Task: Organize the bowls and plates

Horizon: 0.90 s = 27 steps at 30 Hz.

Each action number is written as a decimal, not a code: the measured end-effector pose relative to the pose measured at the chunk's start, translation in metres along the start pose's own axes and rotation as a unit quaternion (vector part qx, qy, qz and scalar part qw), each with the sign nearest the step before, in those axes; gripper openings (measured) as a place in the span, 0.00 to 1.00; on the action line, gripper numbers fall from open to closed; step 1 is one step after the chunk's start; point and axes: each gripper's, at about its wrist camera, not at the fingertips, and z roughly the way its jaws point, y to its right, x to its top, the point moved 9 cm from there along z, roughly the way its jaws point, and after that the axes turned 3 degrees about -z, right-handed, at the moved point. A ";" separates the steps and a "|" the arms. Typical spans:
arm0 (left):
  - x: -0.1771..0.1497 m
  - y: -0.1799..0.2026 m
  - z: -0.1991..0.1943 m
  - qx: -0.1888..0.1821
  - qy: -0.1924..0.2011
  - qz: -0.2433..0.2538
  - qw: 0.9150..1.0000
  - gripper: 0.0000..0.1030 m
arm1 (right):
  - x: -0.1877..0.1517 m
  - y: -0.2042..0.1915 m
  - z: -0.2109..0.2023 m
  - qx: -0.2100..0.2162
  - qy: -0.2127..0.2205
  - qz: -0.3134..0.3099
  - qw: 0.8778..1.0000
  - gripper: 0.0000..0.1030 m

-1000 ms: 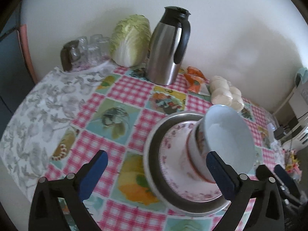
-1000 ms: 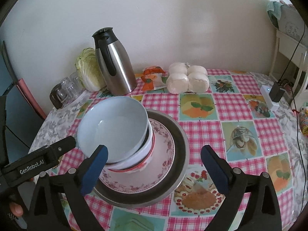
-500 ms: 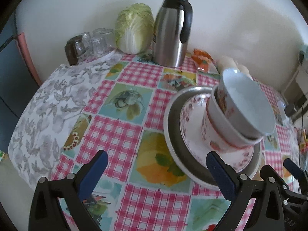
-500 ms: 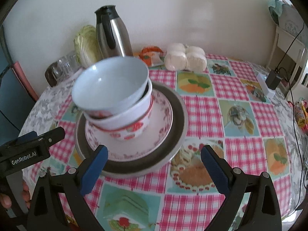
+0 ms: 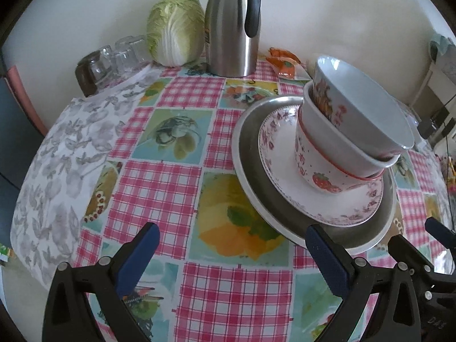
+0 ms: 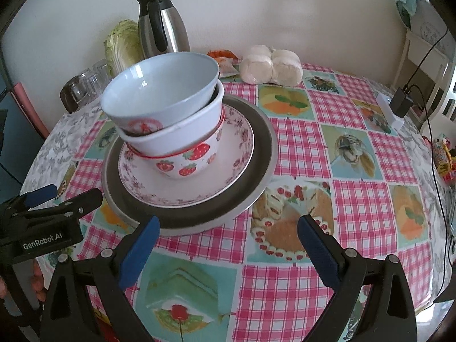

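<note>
A stack stands on the checked tablecloth: a metal plate [image 6: 265,154] at the bottom, a floral plate [image 6: 242,148] on it, then a strawberry bowl [image 6: 193,162], a white bowl [image 6: 176,136] and a pale blue bowl [image 6: 159,91] nested and leaning. The stack also shows in the left wrist view, with the metal plate [image 5: 256,171] and the blue bowl [image 5: 367,114]. My left gripper [image 5: 230,245] is open and empty, in front of the stack's left side. My right gripper [image 6: 226,233] is open and empty, just in front of the metal plate's near rim.
At the back stand a steel thermos [image 5: 233,25], a cabbage [image 5: 173,40], several glasses [image 5: 111,59], an orange packet [image 5: 285,62] and bagged buns [image 6: 270,65]. A charger and cable [image 6: 399,102] lie at the right edge. The left gripper [image 6: 42,216] shows at the left.
Both grippers have pulled back and lowered away from the stack, which now sits farther off. Both stay open and empty.
</note>
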 end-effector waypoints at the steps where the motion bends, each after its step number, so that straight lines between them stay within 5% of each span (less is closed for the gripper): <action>1: -0.001 -0.001 0.002 0.002 -0.002 0.003 1.000 1.00 | -0.001 0.000 0.000 -0.001 -0.001 -0.001 1.000 0.95; 27: -0.008 -0.017 0.022 0.006 -0.022 0.039 0.999 1.00 | -0.004 -0.010 0.013 -0.024 -0.017 -0.028 0.999 0.95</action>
